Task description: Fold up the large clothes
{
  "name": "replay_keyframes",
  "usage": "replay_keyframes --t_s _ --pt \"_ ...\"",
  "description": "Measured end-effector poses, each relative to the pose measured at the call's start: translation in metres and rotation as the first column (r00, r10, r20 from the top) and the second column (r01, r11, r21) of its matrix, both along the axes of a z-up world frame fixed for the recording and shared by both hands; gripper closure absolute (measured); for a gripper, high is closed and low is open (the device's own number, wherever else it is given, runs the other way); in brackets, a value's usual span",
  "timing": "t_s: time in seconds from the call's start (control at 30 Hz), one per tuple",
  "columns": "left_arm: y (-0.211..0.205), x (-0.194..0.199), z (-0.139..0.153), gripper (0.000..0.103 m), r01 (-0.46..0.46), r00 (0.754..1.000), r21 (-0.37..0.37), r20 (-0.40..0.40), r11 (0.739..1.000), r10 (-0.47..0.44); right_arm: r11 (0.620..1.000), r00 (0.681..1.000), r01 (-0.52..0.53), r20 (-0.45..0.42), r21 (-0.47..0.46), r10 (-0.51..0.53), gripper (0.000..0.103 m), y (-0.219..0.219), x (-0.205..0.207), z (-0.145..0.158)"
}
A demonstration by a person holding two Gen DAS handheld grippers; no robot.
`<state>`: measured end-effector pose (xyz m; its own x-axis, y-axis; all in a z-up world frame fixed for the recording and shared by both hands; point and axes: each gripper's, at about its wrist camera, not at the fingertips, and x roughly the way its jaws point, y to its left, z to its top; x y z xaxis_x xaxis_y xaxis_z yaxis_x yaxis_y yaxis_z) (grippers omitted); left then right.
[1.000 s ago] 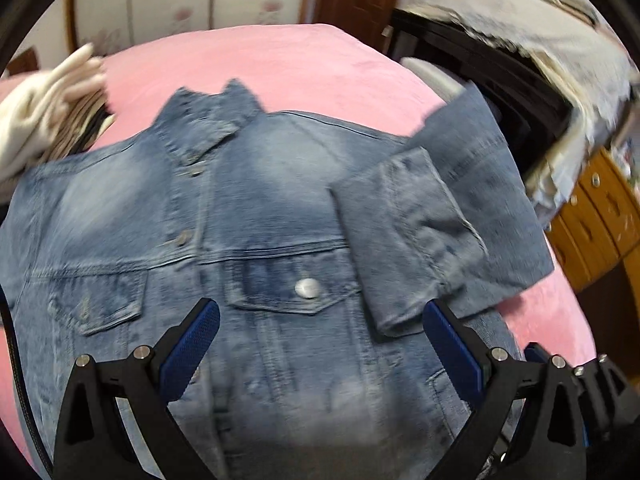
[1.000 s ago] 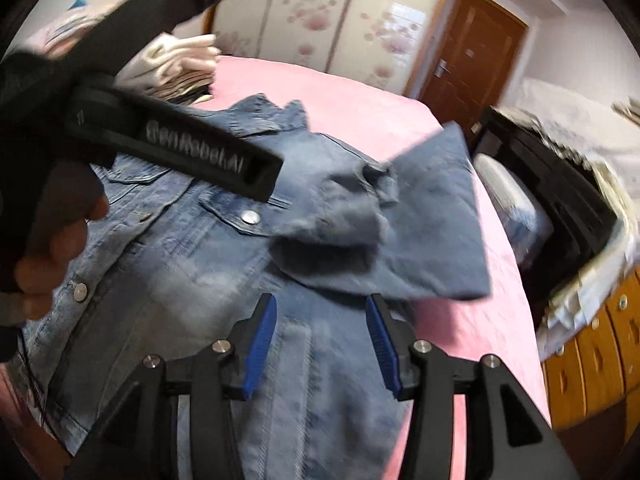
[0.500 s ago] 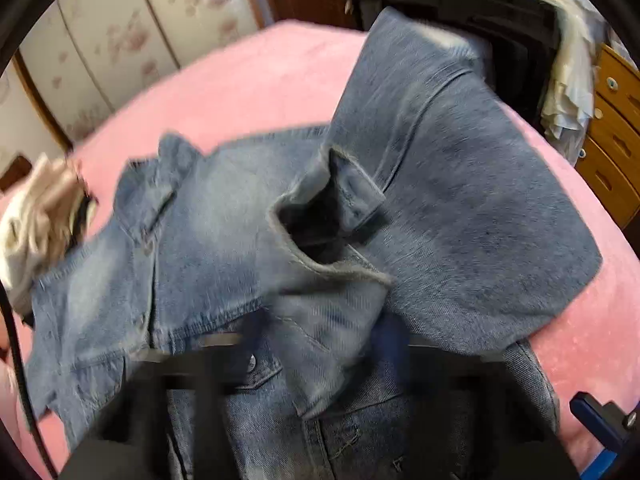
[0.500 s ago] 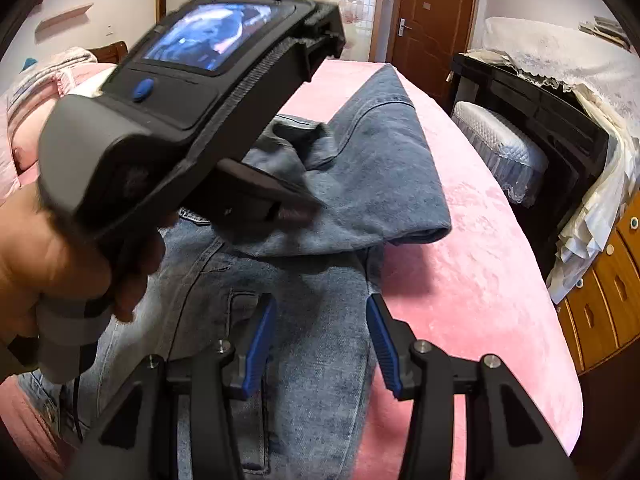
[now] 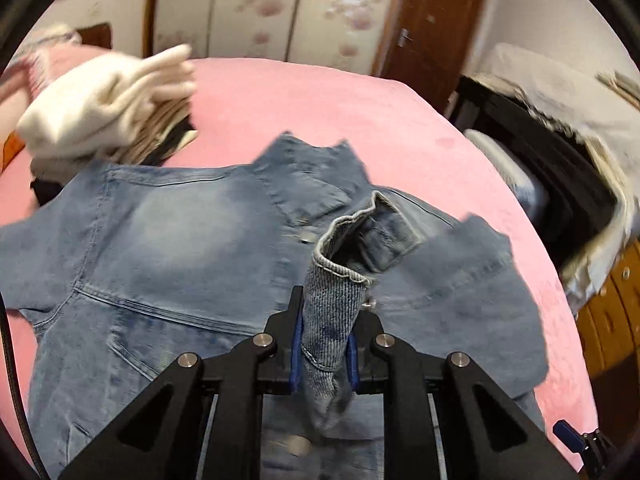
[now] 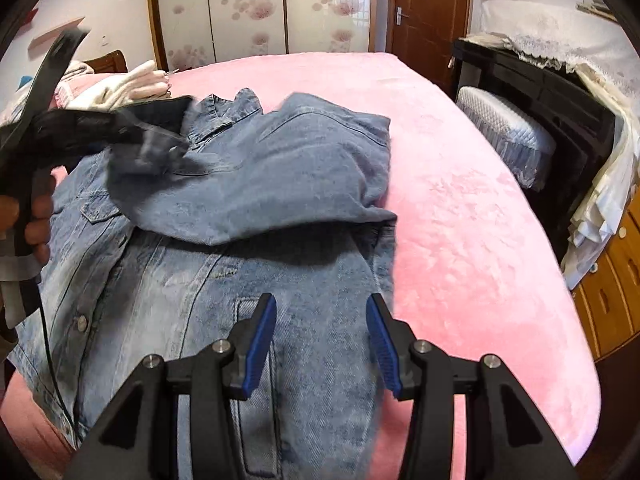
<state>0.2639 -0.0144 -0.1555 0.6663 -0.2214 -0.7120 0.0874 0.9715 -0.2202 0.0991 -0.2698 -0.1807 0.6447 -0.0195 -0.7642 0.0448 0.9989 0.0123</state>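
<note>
Denim jacket is lying face up across the pink bed, collar toward the far end, and things moved fast in the last second. A second ago our left gripper was hanging wide open over the chest pockets; since then its jaws have been closing, and now the blue pads are pinching the sleeve cuff, with a bunched column of denim standing up between them. The sleeve has been dragged from the jacket's outer side in across the front, so in the right wrist view it lies as a broad, puffy flap over the chest, casting a shadow on the panel under it. Our right gripper hasn't changed its gap at all: half open with nothing between the pads, hovering over the lower front panel near the hem edge. For the fold, we'd say this is the sleeve-in step about half done, since the flap still needs laying flat before letting go. Fabric looks like stiff, heavy washed denim with faded patches, thick seams and metal buttons, so it holds creases and bulges instead of draping. The bed cover is plush and slightly shiny. A pile of folded clothes sits near the far left corner, cream knit on top; motion blur makes the rest hard to make out.
</note>
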Motion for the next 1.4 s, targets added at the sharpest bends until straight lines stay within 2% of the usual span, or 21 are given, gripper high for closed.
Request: replay_keyframes --t_s 0.17,0.3,0.37,0.53,0.67,0.8,0.9,0.97,1.0,1.03,1.07,1.17,1.27,1.3,1.4 --pt "0.027 0.013 0.015 0.089 0.004 0.998 -0.036 0.070 0.999 -0.002 0.999 1.000 0.024 -0.004 -0.022 -0.024 0.056 -0.001 0.022 -0.002" --pt "0.045 0.021 0.030 0.089 0.004 0.984 -0.043 0.177 0.999 0.003 0.998 0.999 0.052 0.002 -0.023 -0.052 0.056 -0.009 0.037 -0.002" --pt "0.054 0.033 0.026 0.089 -0.012 0.984 -0.055 0.179 0.998 0.022 0.998 0.998 0.056 -0.003 -0.026 -0.056 0.056 -0.013 0.043 -0.006" --pt "0.091 0.063 -0.019 0.089 -0.095 0.993 -0.169 0.050 0.981 0.105 0.998 0.997 0.063 -0.054 0.029 -0.061 0.056 -0.033 0.059 -0.020" --pt "0.116 0.054 -0.048 0.086 -0.164 0.986 -0.284 -0.026 0.945 0.163 0.998 0.995 0.057 -0.083 0.022 -0.055 0.056 -0.043 0.072 -0.029" --pt "0.126 0.035 -0.075 0.083 -0.214 0.976 -0.333 -0.111 0.918 0.188 0.997 0.992 0.048 -0.115 0.056 -0.041 0.056 -0.051 0.087 -0.037" --pt "0.131 0.024 -0.095 0.081 -0.239 0.967 -0.352 -0.172 0.905 0.189 0.999 0.993 0.045 -0.114 0.018 -0.043 0.056 -0.046 0.099 -0.037" --pt "0.134 0.022 -0.103 0.080 -0.242 0.966 -0.352 -0.179 0.904 0.188 0.998 0.993 0.055 -0.106 -0.006 -0.055 0.057 -0.042 0.104 -0.035" --pt "0.135 0.021 -0.105 0.080 -0.239 0.966 -0.352 -0.177 0.905 0.187 0.998 0.993 0.065 -0.098 -0.011 -0.066 0.066 -0.042 0.106 -0.035" --pt "0.135 0.022 -0.104 0.080 -0.240 0.966 -0.350 -0.177 0.906 0.188 0.998 0.994 0.065 -0.091 0.006 -0.064 0.084 -0.042 0.107 -0.034" --pt "0.135 0.023 -0.103 0.080 -0.243 0.966 -0.354 -0.178 0.903 0.190 0.997 0.994 0.073 -0.088 0.018 -0.071 0.091 -0.042 0.107 -0.033" --pt "0.147 0.019 -0.102 0.082 -0.287 0.955 -0.355 -0.174 0.890 0.239 0.989 0.989 0.134 -0.067 0.055 -0.130 0.091 -0.051 0.101 -0.032" --pt "0.163 0.019 -0.109 0.088 -0.340 0.937 -0.391 -0.215 0.855 0.274 0.980 0.980 0.179 -0.105 0.093 -0.169 0.090 -0.057 0.100 -0.043" --pt "0.166 0.018 -0.109 0.088 -0.343 0.936 -0.395 -0.221 0.852 0.274 0.978 0.976 0.187 -0.128 0.093 -0.175 0.089 -0.057 0.101 -0.048" --pt "0.167 0.013 -0.096 0.083 -0.320 0.943 -0.347 -0.206 0.882 0.262 0.977 0.974 0.196 -0.131 0.078 -0.185 0.080 -0.055 0.099 -0.038"
